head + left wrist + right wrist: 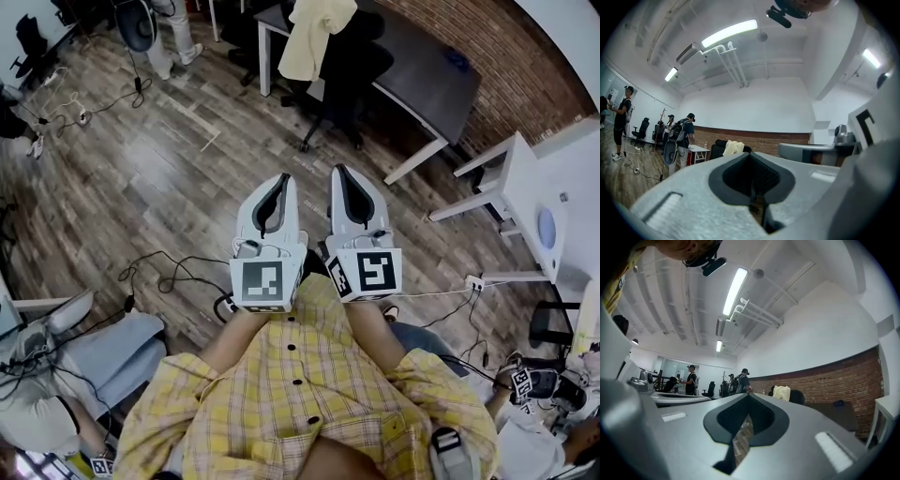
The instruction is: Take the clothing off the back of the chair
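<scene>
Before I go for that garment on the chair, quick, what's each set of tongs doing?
Left tongs: shut, empty.
Right tongs: shut, empty.

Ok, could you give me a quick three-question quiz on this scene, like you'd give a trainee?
1. True or false: the garment hangs over the back of the chair.
2. What does the left gripper hold? A) the garment B) a cable C) nothing
3. Fill in: the wall beside the desk is made of ____.

Key: 1 true; 2 C; 3 brick.
</scene>
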Demonstrator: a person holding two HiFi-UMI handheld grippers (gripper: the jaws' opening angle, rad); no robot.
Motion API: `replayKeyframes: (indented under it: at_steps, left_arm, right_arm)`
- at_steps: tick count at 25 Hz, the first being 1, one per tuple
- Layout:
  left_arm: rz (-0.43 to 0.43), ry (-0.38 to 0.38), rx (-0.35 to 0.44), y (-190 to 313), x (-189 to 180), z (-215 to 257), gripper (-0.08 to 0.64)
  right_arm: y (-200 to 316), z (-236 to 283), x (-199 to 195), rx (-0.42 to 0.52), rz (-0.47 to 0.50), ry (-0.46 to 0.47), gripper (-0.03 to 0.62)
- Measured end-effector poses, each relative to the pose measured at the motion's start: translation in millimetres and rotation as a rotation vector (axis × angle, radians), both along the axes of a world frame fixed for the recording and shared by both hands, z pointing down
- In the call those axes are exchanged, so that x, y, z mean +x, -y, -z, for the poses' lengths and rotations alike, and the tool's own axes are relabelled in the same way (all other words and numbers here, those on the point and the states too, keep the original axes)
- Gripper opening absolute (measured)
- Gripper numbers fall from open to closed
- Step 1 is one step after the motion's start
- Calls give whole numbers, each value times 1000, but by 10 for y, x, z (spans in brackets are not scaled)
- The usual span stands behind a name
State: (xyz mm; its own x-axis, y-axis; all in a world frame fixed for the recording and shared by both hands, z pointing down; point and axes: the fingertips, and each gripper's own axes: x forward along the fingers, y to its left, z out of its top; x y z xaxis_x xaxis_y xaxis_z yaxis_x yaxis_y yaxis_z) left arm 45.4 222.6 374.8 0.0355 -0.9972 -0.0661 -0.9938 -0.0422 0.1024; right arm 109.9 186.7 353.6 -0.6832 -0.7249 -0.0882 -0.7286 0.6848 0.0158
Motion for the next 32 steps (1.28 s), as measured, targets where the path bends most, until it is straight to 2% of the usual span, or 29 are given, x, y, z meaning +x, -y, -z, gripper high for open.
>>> replayKeyframes:
  at_steps: [17, 21, 27, 32]
  left_arm:
    - [-46, 36, -29, 713, -124, -84, 0]
    - [-52, 34, -28, 966, -324, -119, 0]
    - [-67, 32, -34, 1621, -746, -181, 0]
    - [-64, 33, -24, 1879, -672, -75, 0]
  right_arm:
    - [723, -171, -141, -45, -32, 16, 3]
    - [982, -195, -307, -43, -42, 21, 3]
    - [1643, -229, -737, -42, -56, 15, 3]
    - [1897, -105, -625, -32, -58, 34, 3]
